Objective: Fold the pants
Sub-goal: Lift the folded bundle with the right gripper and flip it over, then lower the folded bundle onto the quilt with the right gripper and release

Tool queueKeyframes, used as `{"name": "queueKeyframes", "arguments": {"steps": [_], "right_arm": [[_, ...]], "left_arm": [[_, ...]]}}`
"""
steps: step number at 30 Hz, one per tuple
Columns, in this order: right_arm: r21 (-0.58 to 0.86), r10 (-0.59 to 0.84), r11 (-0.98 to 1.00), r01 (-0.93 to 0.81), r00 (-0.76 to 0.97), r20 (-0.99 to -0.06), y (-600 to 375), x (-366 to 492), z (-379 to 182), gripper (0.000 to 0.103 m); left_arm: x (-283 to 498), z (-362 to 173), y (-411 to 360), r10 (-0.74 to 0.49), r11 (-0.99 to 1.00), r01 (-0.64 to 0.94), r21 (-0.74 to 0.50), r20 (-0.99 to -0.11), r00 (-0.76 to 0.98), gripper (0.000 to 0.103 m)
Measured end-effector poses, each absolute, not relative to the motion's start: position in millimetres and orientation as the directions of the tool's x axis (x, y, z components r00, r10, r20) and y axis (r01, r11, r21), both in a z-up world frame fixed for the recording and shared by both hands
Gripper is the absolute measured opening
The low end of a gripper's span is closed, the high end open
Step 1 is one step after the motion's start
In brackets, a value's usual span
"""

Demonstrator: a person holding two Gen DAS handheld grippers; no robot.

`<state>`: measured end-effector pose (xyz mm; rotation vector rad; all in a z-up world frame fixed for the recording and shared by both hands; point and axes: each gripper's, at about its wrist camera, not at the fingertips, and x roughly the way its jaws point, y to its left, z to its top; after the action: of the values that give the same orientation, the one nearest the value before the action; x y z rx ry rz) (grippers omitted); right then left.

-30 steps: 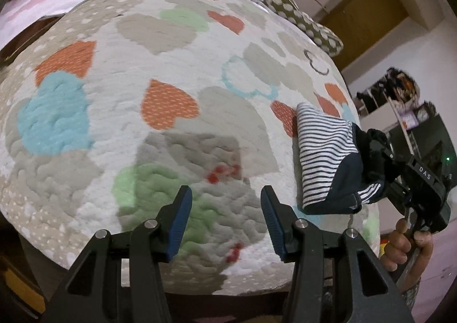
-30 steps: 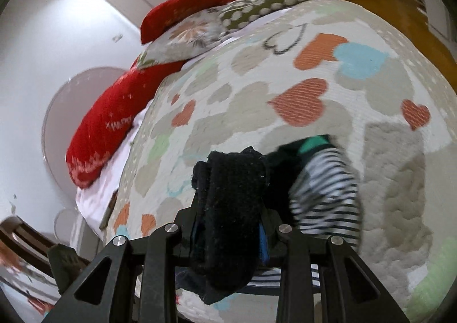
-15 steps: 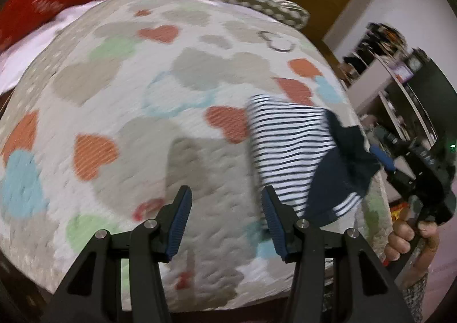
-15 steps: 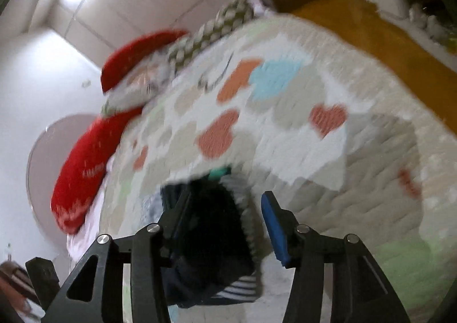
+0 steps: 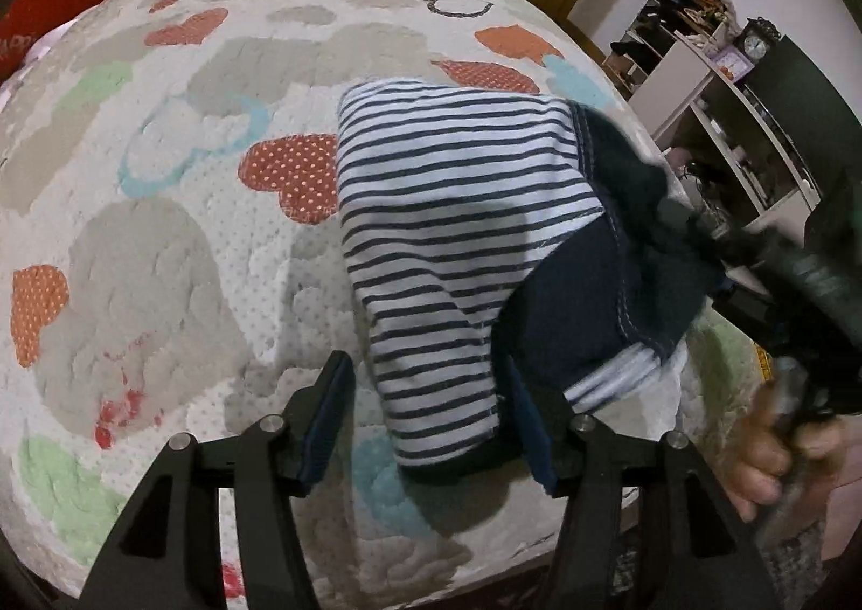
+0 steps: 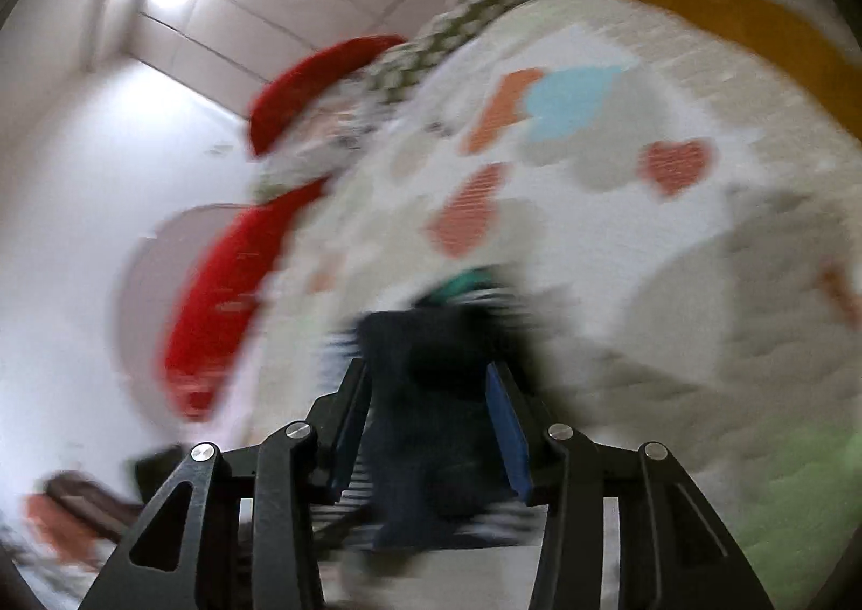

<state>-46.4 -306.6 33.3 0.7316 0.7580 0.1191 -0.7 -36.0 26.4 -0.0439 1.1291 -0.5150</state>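
Blurring right view; pants [image 5: 458, 243] between spread left gripper [image 5: 431, 421] fingers.

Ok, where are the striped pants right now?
In the left wrist view the striped pants lie right of centre on the heart quilt, their near edge between the left tongs.
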Motion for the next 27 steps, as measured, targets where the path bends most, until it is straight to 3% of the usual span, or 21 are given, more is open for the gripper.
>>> {"name": "queueKeyframes", "arguments": {"steps": [1,3,7,11,19,20,21,22,23,27], "right_arm": [[0.577,0.282,0.794,0.191,0.724,-0.629,-306.7,-48.2,31.6,0.055],[0.499,0.193,0.834,0.237,0.721,-0.665,-309.8,-51.8,30.4,0.056],[0.604,0.254,0.771,0.201,0.773,-0.582,-325.4,-60.0,37.7,0.058],[0.69,0.352,0.713,0.124,0.788,-0.505,-323.5,-57.0,38.0,0.078],[0.726,0.456,0.682,0.091,0.723,-0.519,-303.2,-16.6,8.4,0.079],[0.729,0.47,0.68,0.072,0.72,-0.51,-300.6,-12.9,8.6,0.07],[0.74,0.5,0.671,0.048,0.708,-0.499,-297.3,-8.3,7.8,0.06],[0.75,0.526,0.661,0.037,0.689,-0.498,-294.8,-4.0,5.7,0.048],[0.748,0.528,0.662,0.042,0.682,-0.506,-292.9,-0.6,4.9,0.045],[0.77,0.556,0.638,0.011,0.685,-0.47,-292.7,5.5,14.9,0.039]], "left_arm": [[-1.0,28.4,-35.5,-0.421,0.88,0.371,-0.297,-0.85,0.318,0.057],[-0.3,35.3,-29.8,-0.448,0.87,0.367,-0.329,-0.838,0.312,0.057],[5.9,51.1,-8.3,-0.531,0.84,0.335,-0.427,-0.776,0.341,0.06],[30.0,47.1,13.4,-0.607,0.794,0.272,-0.543,-0.722,0.331,0.073],[79.2,10.8,-18.3,-0.689,0.722,0.262,-0.641,-0.699,0.19,0.078],[80.8,12.8,-24.1,-0.688,0.723,0.273,-0.635,-0.7,0.192,0.078],[81.4,15.2,-28.0,-0.695,0.714,0.286,-0.639,-0.694,0.187,0.058],[82.5,18.4,-32.5,-0.717,0.69,0.3,-0.659,-0.678,0.159,0.045],[83.3,22.3,-34.2,-0.72,0.686,0.302,-0.662,-0.676,0.156,0.038],[91.7,39.4,-29.3,-0.732,0.678,0.302,-0.671,-0.655,0.188,0.028]]}}
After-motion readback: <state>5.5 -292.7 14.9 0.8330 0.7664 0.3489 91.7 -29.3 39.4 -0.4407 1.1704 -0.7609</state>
